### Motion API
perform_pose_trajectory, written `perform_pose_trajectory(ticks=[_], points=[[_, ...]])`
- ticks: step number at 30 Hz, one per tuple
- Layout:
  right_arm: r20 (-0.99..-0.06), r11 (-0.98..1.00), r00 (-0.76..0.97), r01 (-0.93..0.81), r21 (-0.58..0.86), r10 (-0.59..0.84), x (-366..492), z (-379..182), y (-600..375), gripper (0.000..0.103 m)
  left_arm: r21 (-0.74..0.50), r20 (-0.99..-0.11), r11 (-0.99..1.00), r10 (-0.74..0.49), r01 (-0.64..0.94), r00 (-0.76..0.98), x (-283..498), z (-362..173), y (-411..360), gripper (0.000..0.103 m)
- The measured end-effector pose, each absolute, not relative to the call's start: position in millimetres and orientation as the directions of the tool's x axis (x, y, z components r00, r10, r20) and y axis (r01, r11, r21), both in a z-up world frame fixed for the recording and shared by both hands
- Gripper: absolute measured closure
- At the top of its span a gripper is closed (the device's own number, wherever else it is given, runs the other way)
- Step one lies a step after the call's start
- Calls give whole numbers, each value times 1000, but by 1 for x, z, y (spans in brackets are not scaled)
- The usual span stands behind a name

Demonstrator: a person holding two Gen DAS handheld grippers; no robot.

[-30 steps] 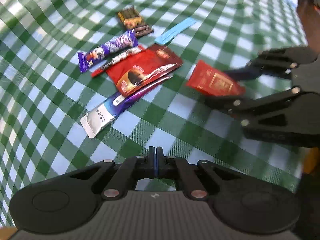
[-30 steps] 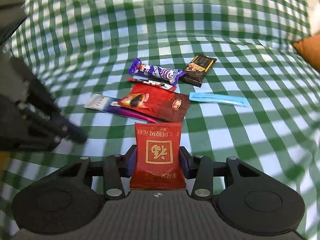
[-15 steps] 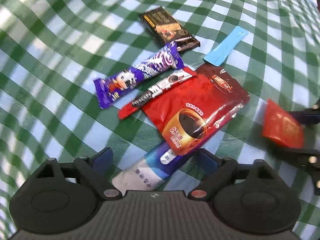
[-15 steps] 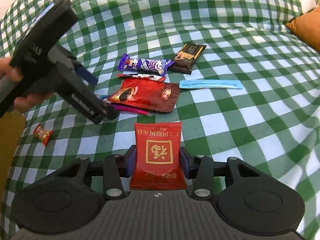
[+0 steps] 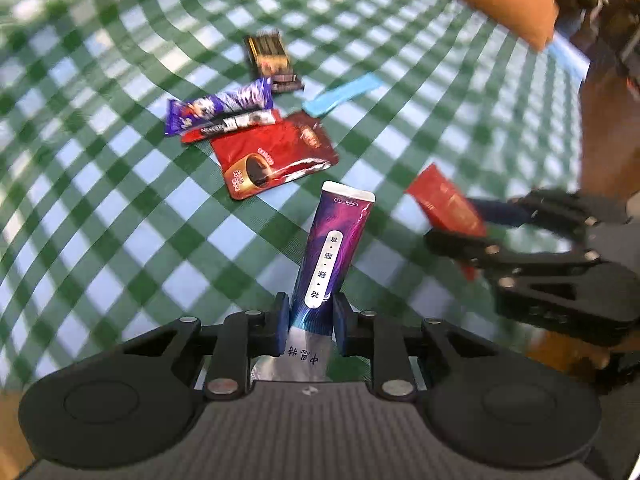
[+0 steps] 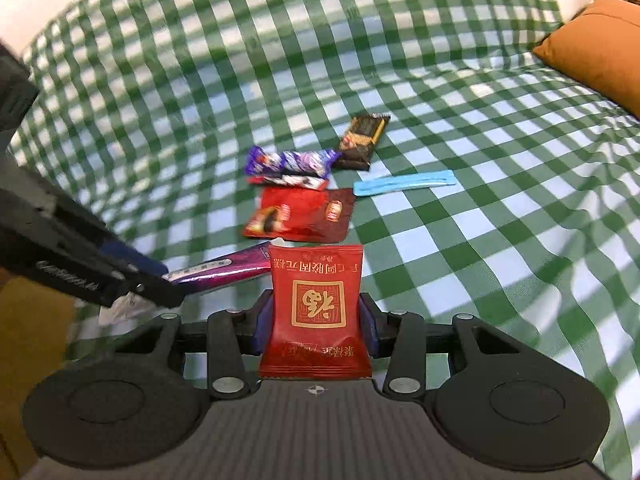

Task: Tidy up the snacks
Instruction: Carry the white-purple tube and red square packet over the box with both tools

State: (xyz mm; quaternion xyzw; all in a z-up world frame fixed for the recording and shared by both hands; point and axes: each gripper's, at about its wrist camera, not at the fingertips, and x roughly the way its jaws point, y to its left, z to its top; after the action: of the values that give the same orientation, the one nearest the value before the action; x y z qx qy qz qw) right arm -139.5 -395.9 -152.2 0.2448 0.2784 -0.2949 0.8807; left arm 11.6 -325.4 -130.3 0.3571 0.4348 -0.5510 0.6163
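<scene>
The left gripper (image 5: 310,318) now grips the purple sachet (image 5: 334,248), lifted clear of the coffee packet (image 5: 272,160).

We are seeing a green-and-white checked cloth (image 6: 460,240), a purple stick pack (image 5: 334,248) with a white end, a red sachet (image 6: 316,304) with a gold square emblem, a light blue strip (image 6: 404,182), an orange cushion (image 6: 596,48) and black tools.

The left gripper (image 5: 307,322) was clamped on a held packet, while the right gripper (image 6: 316,326) was seen at its 3 o'clock, likewise clamped.
</scene>
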Motion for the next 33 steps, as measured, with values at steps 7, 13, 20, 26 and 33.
perform_pose_trajectory(ticks=[7,13,20,26,33], points=[[-580,662,722,648,376,-377,-179,-102,-342,57,-77,-883,315,-463,946,82,-16,-59,-229,78],[-554,704,775,575,416,-305,-207,-76,-284,57,-65,-846,410,-506,910,168,-44,-3,-126,78],[-552,806,815,442,395,-177,-203,-28,-161,57,-104,-815,527,-531,844,231,-71,24,-11,78],[-560,862,819,368,349,-123,-194,0,-87,57,-139,-791,613,-541,778,286,-90,28,70,78],[-581,916,808,302,263,-99,-185,12,-36,57,-162,-748,653,-571,739,340,-102,32,126,78]])
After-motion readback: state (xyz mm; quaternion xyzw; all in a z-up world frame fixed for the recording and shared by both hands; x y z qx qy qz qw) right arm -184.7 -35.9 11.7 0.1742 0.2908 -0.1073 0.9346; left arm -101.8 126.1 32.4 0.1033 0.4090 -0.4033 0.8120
